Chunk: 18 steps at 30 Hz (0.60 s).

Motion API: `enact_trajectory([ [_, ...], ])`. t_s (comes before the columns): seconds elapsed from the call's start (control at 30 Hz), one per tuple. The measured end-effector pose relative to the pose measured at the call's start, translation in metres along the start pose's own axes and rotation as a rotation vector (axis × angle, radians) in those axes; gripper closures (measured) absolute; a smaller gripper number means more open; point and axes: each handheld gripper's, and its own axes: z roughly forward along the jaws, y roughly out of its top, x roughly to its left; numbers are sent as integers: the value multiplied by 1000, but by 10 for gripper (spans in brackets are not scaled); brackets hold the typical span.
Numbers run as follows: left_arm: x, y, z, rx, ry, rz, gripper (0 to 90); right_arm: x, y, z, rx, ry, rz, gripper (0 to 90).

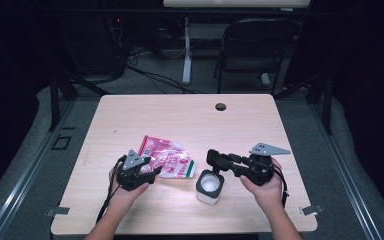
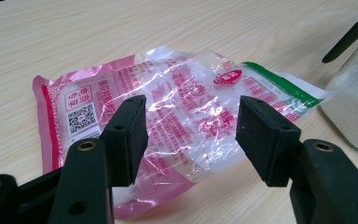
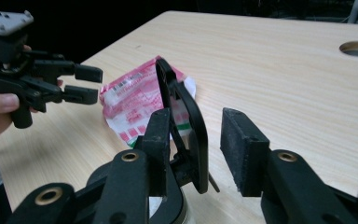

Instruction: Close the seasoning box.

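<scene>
- Tabletop (image 1: 190, 115): light wood grain, with a round cable hole (image 1: 220, 106) near the far edge at about 12 o'clock.
- Packet (image 1: 166, 161): crumpled pink, white and clear plastic with a green strip at one end, lying flat near the middle of the tabletop, at roughly 10 o'clock from the jar. A QR code shows on its pink end in the left gripper view.
- Jar (image 1: 209, 186): small glass container of white grains, standing upright toward the near edge, just beside the packet's green end. A black hinged lid (image 3: 184, 126) stands raised over its mouth.
- Left gripper (image 1: 147, 172): held in the left hand (image 1: 125, 192) at 9 o'clock from the jar, jaws spread wide, pointing at the packet; the near edge of the packet lies between and below the jaws, pads not pressing on it.
- Right gripper (image 1: 214, 161): held in the right hand (image 1: 265, 192) at 3 o'clock from the jar, reaching over the jar's top. Jaws parted, one on each side of the raised lid; one pad sits just beside it, and whether it touches cannot be told.
</scene>
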Motion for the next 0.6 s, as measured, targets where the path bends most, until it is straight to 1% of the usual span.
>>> enact_trajectory([
  [0.1, 0, 0, 0, 1, -1, 0, 432, 0, -3, 5, 10, 6, -5, 667],
  [0.17, 0, 0, 0, 1, -1, -1, 432, 1, -4, 7, 26, 2, -21, 694],
  [0.2, 0, 0, 0, 2, -1, -1, 432, 1, -5, 8, 24, -1, -22, 716],
  [0.23, 0, 0, 0, 2, -1, -1, 432, 1, -5, 8, 24, -1, -22, 716],
  [0.27, 1, 0, 0, 2, 0, -1, 432, 2, -5, 9, 32, -8, -36, 771],
  [0.3, 1, 0, 0, 2, 0, -1, 432, 2, -6, 9, 35, -16, -45, 788],
  [0.33, 1, 0, 0, 1, 1, -1, 432, 2, -6, 8, 36, -20, -62, 795],
  [0.4, 1, 0, 0, -1, 1, -2, 432, 2, -6, 8, 37, -15, -78, 810],
  [0.43, 1, 0, 0, -1, 1, -2, 432, 2, -6, 8, 37, -15, -78, 810],
  [0.47, 1, 0, 0, -1, 0, -2, 432, 3, -6, 7, 41, -15, -96, 823],
  [0.6, 1, 0, 0, -2, -1, -3, 432, 5, -6, 6, 46, -11, -120, 847],
])
